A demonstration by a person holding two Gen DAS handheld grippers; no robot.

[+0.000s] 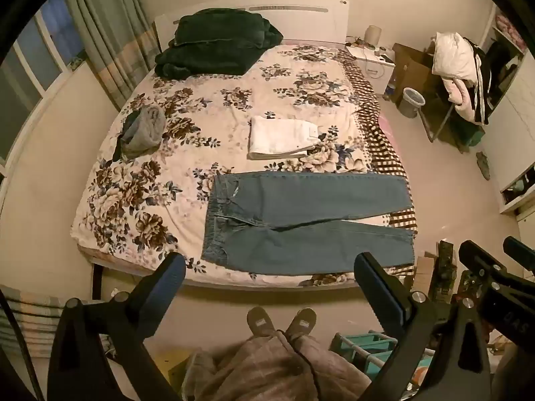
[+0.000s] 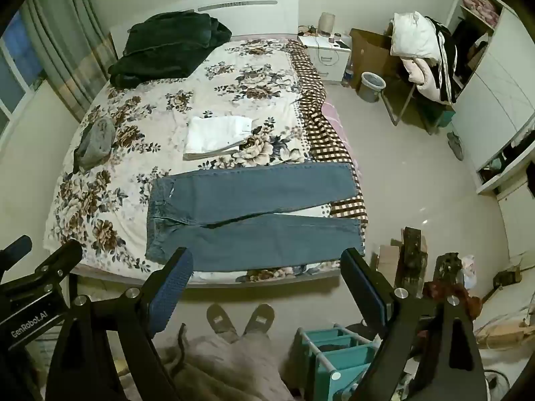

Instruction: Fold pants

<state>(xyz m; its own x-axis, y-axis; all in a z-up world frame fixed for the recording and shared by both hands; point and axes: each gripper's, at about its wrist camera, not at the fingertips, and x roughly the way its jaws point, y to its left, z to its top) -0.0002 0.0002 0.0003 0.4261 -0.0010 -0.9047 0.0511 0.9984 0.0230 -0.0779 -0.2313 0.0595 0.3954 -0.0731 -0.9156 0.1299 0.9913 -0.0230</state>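
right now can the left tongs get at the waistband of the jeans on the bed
Probably yes. The left tongs hang open above the bed's near edge, and the jeans lie flat with the waistband on the left side. Nothing lies between them; the white folded pants sit farther back.

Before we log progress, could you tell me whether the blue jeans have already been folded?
No, the blue jeans lie spread flat on the bed with both legs extended.
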